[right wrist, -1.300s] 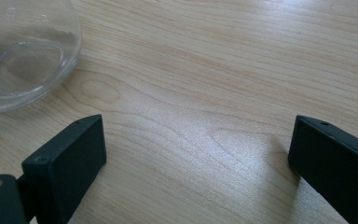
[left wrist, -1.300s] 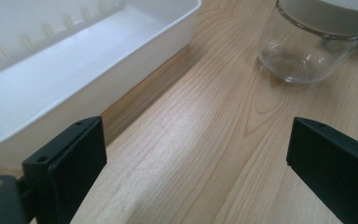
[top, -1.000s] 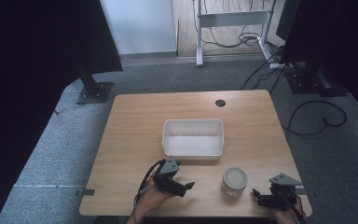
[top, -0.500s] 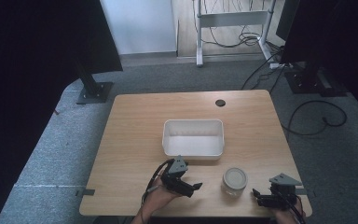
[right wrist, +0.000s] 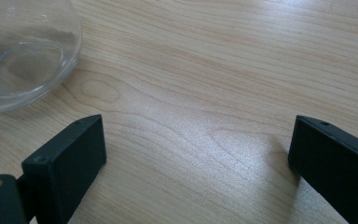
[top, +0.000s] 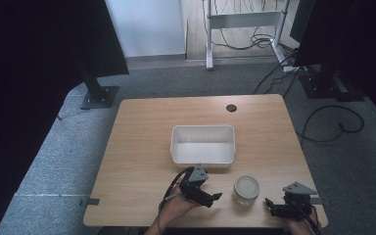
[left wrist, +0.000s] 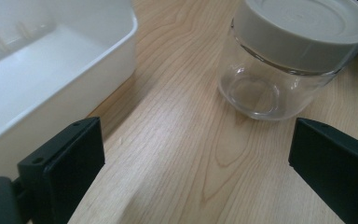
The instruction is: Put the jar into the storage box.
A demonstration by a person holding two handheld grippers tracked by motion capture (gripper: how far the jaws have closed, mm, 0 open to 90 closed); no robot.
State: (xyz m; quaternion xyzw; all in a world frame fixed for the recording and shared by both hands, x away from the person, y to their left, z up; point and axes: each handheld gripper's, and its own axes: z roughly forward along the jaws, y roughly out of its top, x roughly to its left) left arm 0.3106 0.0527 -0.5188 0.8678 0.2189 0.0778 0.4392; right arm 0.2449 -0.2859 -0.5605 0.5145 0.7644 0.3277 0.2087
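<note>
Light wooden table [top: 142, 142], bearing a white tray [top: 203, 145] and lidded glass jar [top: 246, 189].

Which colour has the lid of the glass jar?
The lid is pale grey-beige, on the clear glass jar. It shows best in the left gripper view.

My left gripper [top: 215, 198] sits low over the near edge, jaws spread wide, my hand [top: 176, 210] behind it. My right gripper [top: 270, 205] rests near the corner, jaws wide too.

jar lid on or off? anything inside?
Lid on, jar empty. The jar stands upright on the table with its grey lid seated on the rim; the clear glass shows only its bare base.
</note>
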